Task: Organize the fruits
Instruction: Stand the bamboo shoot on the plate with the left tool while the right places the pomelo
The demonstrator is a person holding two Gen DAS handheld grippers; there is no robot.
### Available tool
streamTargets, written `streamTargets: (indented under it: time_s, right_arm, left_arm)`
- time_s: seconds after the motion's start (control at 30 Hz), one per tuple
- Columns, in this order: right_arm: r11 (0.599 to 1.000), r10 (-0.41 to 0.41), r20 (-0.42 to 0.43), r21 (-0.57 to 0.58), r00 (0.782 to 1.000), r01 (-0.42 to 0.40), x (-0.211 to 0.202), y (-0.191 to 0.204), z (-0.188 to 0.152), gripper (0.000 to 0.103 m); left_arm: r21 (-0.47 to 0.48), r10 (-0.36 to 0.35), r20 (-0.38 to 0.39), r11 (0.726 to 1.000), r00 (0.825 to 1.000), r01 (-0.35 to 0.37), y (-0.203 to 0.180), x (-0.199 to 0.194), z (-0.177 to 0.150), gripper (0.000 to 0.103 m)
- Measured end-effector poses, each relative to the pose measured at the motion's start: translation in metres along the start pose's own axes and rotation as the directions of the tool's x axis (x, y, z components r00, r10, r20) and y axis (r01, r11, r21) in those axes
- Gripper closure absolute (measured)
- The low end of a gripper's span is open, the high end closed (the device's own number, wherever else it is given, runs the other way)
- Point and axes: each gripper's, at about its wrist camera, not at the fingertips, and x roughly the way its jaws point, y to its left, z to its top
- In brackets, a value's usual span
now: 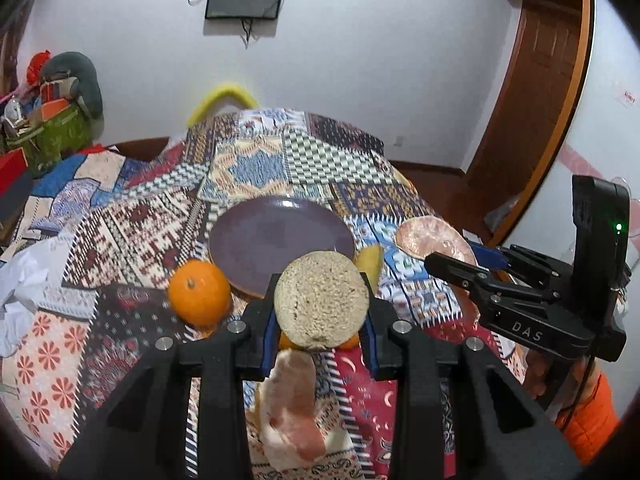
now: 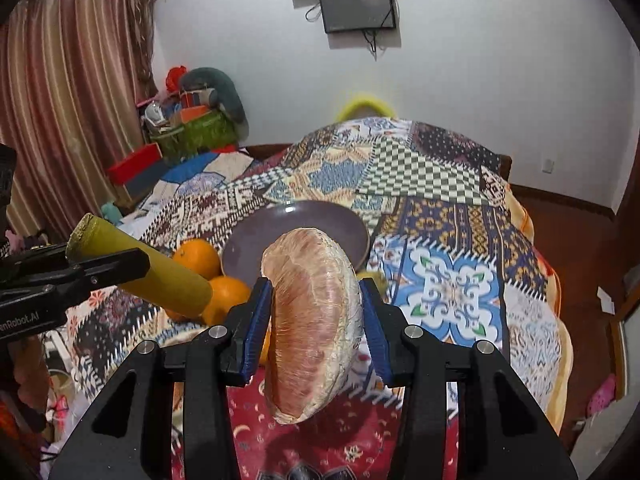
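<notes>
My left gripper (image 1: 320, 312) is shut on a yellow-green cylinder with a rough beige cut end (image 1: 321, 302), perhaps sugarcane; it also shows in the right wrist view (image 2: 140, 266), held above the oranges. My right gripper (image 2: 314, 312) is shut on a pink peeled pomelo wedge (image 2: 314, 320), also seen in the left wrist view (image 1: 434, 238). Both are held above the table in front of a purple plate (image 1: 280, 236) (image 2: 296, 228). An orange (image 1: 198, 292) lies left of the plate; two oranges (image 2: 198, 256) (image 2: 228, 298) show in the right view. Another pomelo piece (image 1: 294, 404) lies below the left gripper.
A patchwork cloth (image 1: 256, 168) covers the table. A yellow fruit (image 1: 370, 262) lies at the plate's right edge. Crumpled white paper (image 1: 24, 280) lies at the left. A green basket of clutter (image 1: 52, 136) stands at the far left. A wooden door (image 1: 536, 120) is at the right.
</notes>
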Motion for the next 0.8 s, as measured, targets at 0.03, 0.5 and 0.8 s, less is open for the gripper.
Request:
streamTargets:
  time_s: [0.03, 0.5, 0.8]
  right_arm:
    - [1.000, 0.000, 0.005, -0.002, 1.000, 0.000, 0.000, 0.000, 0.002, 0.062]
    - [1.000, 0.003, 0.033, -0.015, 0.999, -0.003, 0.029, -0.002, 0.028, 0.062]
    - [1.000, 0.015, -0.002, -0.022, 1.000, -0.015, 0.066, -0.007, 0.032, 0.062]
  left_arm:
    - [0.000, 0.004, 0.007, 1.000, 1.000, -0.004, 0.001, 0.000, 0.003, 0.070]
    - [-0.040, 0.052, 0.002, 0.998, 0.999, -0.052, 0.032, 0.034, 0.029, 0.070]
    - [-0.034, 0.085, -0.047, 0.996, 0.995, -0.087, 0.048, 0.073, 0.036, 0.070]
